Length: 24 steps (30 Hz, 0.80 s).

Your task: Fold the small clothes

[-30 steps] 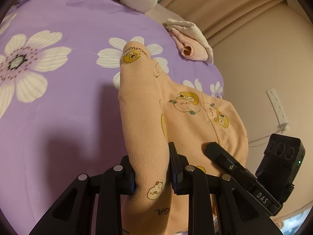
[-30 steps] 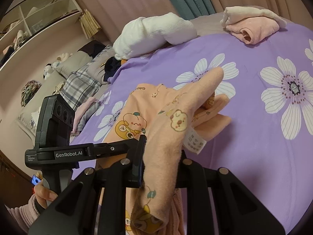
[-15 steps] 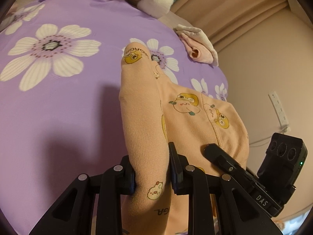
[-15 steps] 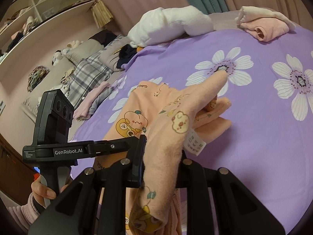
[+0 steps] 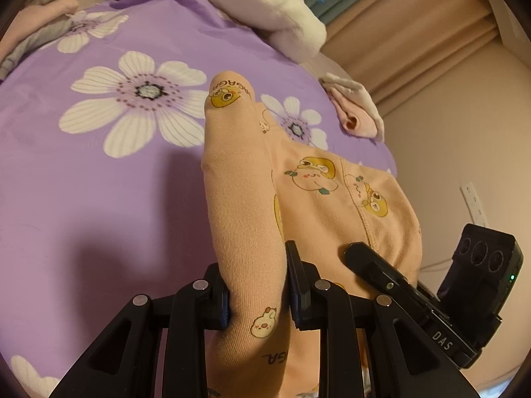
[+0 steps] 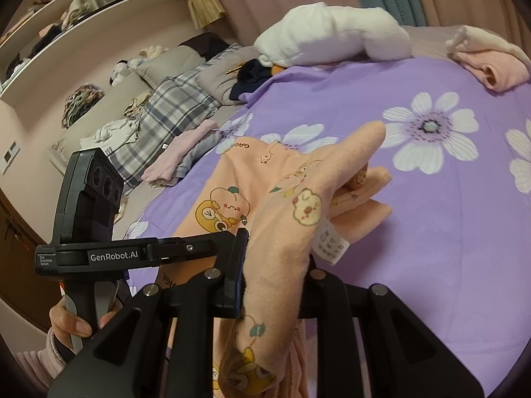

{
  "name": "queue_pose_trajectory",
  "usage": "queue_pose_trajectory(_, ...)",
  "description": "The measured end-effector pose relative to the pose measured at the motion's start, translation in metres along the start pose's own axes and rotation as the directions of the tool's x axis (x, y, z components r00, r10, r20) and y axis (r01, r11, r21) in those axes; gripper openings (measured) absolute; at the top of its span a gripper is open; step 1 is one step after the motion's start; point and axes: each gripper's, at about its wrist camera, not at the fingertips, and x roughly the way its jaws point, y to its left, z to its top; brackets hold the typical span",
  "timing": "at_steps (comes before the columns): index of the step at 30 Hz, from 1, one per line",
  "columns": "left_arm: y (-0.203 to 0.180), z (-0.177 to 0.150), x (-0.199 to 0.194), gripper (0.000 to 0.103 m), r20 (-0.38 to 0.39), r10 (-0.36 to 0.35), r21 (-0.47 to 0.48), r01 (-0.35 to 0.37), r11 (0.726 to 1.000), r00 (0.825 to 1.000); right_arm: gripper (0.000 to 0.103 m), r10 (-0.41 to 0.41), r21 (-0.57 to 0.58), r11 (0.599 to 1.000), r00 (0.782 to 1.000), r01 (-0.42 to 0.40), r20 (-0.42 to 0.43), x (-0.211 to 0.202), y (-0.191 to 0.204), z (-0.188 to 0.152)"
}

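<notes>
Peach garment (image 5: 332, 205) over purple floral bedspread (image 5: 99, 199); curtains (image 5: 398, 33) behind

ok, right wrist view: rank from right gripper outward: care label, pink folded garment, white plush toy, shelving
1. Care label: just right of the right gripper, on the held peach garment.
2. Pink folded garment: far right on the bed.
3. White plush toy: bed's far edge, centre.
4. Shelving: top left wall.
</notes>
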Motion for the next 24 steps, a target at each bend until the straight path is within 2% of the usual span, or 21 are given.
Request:
queue_pose_trajectory(13, 0.007, 0.011, -0.01, 0.024, 0.017, 0.003, 0.007, -0.004, 1.0, 1.0, 0.02, 0.008, -0.03, 1.0, 1.0, -0.007, 0.01, 0.017, 0.012, 0.017)
queue_pose_trajectory(24, -0.003, 0.031, 0.011, 0.024, -0.001, 0.0, 0.034, 0.0, 0.999, 1.0, 0.02, -0.019, -0.018, 1.0, 0.999, 0.02, 0.038, 0.019, -0.003, 0.031)
